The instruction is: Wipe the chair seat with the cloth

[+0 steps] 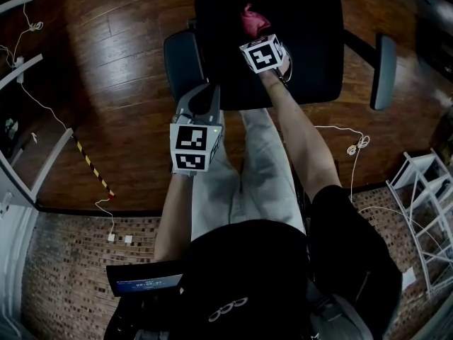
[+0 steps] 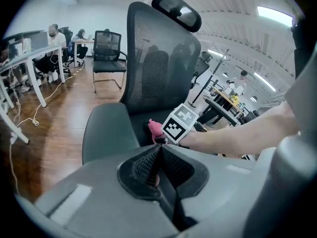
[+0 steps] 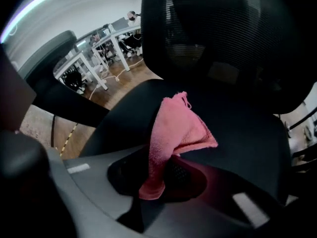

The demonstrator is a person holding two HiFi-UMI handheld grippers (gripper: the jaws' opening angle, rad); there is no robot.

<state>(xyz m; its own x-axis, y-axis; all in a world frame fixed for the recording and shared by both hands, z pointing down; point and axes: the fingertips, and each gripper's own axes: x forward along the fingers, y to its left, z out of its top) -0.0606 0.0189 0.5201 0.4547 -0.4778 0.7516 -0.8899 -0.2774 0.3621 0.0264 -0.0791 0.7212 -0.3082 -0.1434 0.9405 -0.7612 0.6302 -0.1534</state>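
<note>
A black office chair has its seat at the top of the head view, and its mesh back fills the left gripper view. My right gripper hangs over the seat's left part, shut on a pink cloth that droops from its jaws onto the seat; the cloth fills the middle of the right gripper view. My left gripper hovers off the seat's front left corner, near the armrest, shut with nothing in it. From the left gripper view I see the cloth beside the right gripper's marker cube.
The chair's right armrest juts out at the right. White cables trail over the wooden floor. A white wire rack stands at the lower right, white desk legs at the left. Other chairs and seated people stand farther back.
</note>
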